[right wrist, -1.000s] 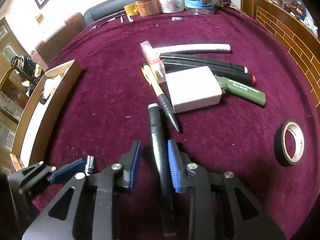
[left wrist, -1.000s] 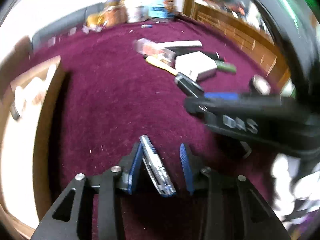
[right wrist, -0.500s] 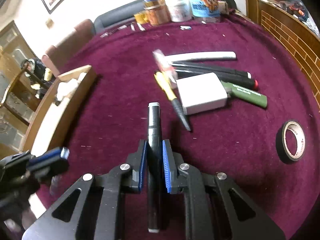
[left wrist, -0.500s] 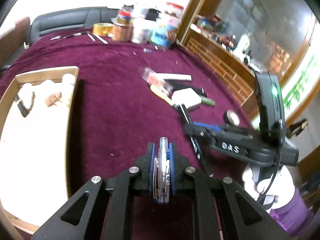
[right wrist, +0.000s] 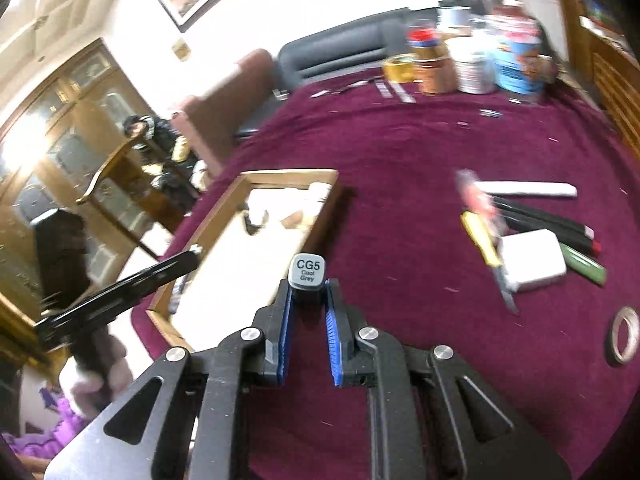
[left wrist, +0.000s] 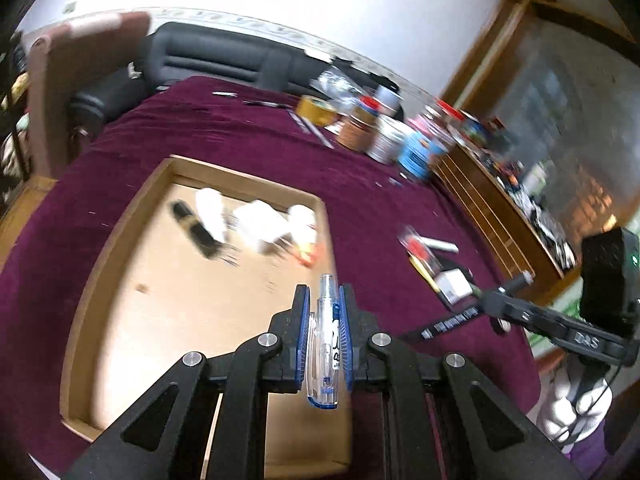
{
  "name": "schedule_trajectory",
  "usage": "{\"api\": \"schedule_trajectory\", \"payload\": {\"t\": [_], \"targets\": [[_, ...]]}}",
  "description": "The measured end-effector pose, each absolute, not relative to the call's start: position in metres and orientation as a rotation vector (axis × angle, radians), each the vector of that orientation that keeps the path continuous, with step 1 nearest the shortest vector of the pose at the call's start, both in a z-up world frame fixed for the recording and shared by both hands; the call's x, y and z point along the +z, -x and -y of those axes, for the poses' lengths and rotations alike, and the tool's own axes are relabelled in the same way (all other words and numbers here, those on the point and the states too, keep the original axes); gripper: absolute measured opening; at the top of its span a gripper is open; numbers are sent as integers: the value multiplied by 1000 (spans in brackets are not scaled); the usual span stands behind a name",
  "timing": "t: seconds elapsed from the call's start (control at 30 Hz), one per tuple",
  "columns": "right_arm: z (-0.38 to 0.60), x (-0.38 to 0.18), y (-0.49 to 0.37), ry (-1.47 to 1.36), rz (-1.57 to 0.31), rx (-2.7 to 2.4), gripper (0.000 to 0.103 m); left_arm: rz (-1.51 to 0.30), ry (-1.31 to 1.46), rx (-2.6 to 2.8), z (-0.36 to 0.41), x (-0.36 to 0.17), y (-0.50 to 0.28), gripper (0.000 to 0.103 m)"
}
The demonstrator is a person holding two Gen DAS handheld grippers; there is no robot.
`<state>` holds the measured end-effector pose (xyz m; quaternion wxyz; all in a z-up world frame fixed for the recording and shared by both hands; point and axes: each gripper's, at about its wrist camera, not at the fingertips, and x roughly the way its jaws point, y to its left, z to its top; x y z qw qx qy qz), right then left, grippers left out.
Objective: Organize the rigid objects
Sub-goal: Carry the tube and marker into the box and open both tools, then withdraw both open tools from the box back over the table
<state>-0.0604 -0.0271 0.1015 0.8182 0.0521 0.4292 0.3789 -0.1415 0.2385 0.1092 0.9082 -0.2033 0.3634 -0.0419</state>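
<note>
My left gripper (left wrist: pixel 324 334) clamped a clear pen (left wrist: pixel 327 344) above the tray (left wrist: pixel 120 232); my right gripper (right wrist: pixel 307 312) gripped a grey marker (right wrist: pixel 307 278), tray (right wrist: pixel 224 216) ahead-left.

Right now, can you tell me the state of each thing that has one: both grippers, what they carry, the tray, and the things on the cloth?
left gripper: shut on the clear pen
clear pen: held, lifted over the tray
right gripper: shut on the grey marker
grey marker: held, cap end towards the camera
wooden tray: lidless, a few items inside
white box: lying on the cloth
tape roll: lying flat
</note>
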Motion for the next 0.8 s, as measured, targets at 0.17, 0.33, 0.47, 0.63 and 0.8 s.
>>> {"api": "schedule_trajectory", "payload": {"t": [0.17, 0.33, 0.47, 0.63, 0.8], "targets": [[-27, 104, 52, -84, -962, 893, 13, -785, 490, 9, -295, 93, 118, 11], [-86, 78, 29, -37, -1072, 906, 13, -878, 553, 80, -329, 60, 83, 11], [-130, 54, 4, 0, -1129, 879, 14, -935, 574, 98, -339, 40, 58, 11], [-181, 37, -25, 104, -1136, 798, 14, -952, 594, 118, -346, 31, 40, 11], [-201, 19, -54, 75, -1177, 756, 14, -936, 651, 105, -356, 31, 44, 44]]}}
